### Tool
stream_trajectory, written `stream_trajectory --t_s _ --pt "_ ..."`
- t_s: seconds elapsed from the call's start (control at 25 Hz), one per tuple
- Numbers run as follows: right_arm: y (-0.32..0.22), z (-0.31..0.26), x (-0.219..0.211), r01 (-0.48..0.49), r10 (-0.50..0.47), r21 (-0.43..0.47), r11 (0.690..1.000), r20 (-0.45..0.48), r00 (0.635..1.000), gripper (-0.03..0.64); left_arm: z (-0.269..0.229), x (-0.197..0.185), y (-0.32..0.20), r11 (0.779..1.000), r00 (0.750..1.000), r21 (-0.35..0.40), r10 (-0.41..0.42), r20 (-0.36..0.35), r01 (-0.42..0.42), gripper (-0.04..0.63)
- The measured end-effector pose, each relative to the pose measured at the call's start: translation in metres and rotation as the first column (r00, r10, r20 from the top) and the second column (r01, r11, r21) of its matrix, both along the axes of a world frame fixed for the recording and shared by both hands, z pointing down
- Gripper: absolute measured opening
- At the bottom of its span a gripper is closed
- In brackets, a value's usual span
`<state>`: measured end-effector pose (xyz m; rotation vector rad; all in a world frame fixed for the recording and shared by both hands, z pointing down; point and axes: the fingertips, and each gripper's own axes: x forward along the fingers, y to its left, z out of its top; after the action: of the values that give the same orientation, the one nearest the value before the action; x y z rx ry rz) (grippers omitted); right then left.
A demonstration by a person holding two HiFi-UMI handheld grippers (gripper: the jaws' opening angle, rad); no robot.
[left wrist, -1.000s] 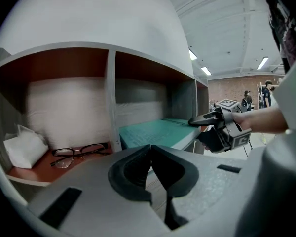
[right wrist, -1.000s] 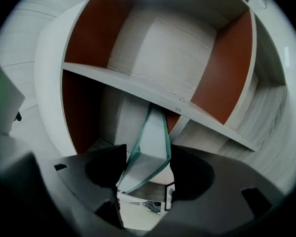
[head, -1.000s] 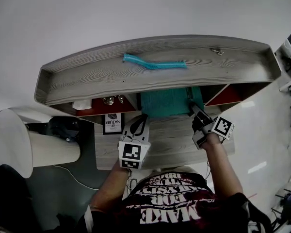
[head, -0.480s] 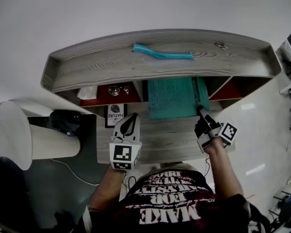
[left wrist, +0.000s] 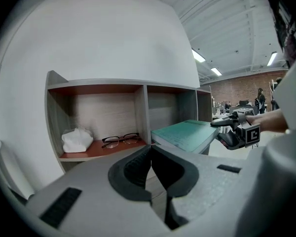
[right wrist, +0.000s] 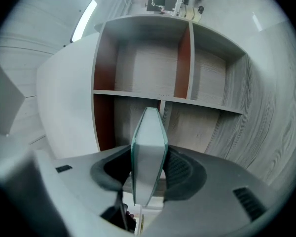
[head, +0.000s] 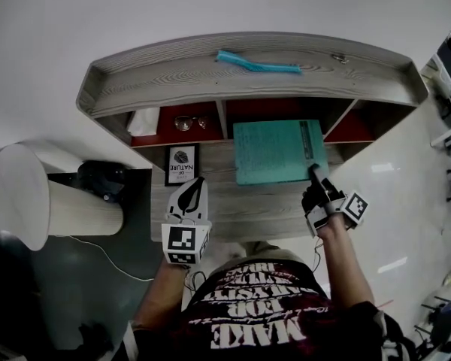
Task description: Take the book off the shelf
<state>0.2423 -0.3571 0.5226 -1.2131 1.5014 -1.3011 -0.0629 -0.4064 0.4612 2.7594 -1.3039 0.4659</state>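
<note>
A teal book [head: 278, 151] lies flat, mostly drawn out of the middle compartment of the wooden shelf [head: 173, 77]. My right gripper [head: 316, 173] has the book's near right corner between its jaws; they are closing and the pads press on both covers. In the right gripper view the book [right wrist: 149, 132] stands edge-on between the pads of my right gripper [right wrist: 148, 154]. My left gripper [head: 189, 198] is shut and empty, to the left of the book and apart from it. The left gripper view shows the book [left wrist: 185, 135] and the right gripper [left wrist: 227, 130].
Glasses [head: 185, 122] and a crumpled tissue [head: 142, 122] lie in the left compartment. A teal strip [head: 257, 64] rests on the shelf top. A small framed card [head: 181, 164] stands on the desk [head: 248, 209]. A white lamp shade [head: 30, 205] is at the left.
The book has slid out of the shelf toward me with the right gripper on it. The left gripper has drawn back from the book's left edge.
</note>
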Motion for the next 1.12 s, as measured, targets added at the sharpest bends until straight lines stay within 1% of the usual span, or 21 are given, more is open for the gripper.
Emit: stream_trajectory --t_s 0.12,0.28,0.4,0.56,0.68,0.92,1.12 --pt "0.009 -0.006 -0.004 -0.001 0.001 0.018 1.000 -0.013 1.000 0.183 -0.003 -0.011 0.009 1.000 1.000 0.000 -0.012 -0.004 0.012 0.008" --pt "0.021 -0.004 -0.010 -0.006 0.006 0.018 1.000 -0.018 1.000 0.181 -0.004 -0.022 0.016 1.000 1.000 0.001 -0.027 -0.010 0.027 0.007" --pt "0.034 0.000 -0.013 -0.005 0.005 0.013 1.000 -0.016 1.000 0.181 -0.003 -0.022 0.021 1.000 1.000 0.001 -0.023 -0.011 0.023 0.008" --pt "0.054 0.013 -0.014 0.008 -0.009 -0.009 1.000 -0.043 0.999 0.176 -0.002 -0.019 0.027 1.000 1.000 0.001 -0.010 -0.007 0.010 0.008" --pt "0.062 0.036 -0.015 0.028 -0.031 -0.050 0.998 -0.067 0.997 0.176 0.000 -0.016 0.028 1.000 1.000 -0.001 -0.001 0.000 0.001 0.008" --pt "0.065 0.104 -0.010 0.037 -0.052 -0.158 0.987 -0.092 0.994 0.176 -0.001 -0.003 0.033 1.000 1.000 0.001 0.018 0.015 -0.018 0.008" --pt "0.063 0.149 -0.010 0.056 -0.076 -0.222 0.973 -0.080 0.994 0.176 0.002 0.002 0.031 1.000 0.999 -0.010 0.013 0.032 -0.012 0.008"
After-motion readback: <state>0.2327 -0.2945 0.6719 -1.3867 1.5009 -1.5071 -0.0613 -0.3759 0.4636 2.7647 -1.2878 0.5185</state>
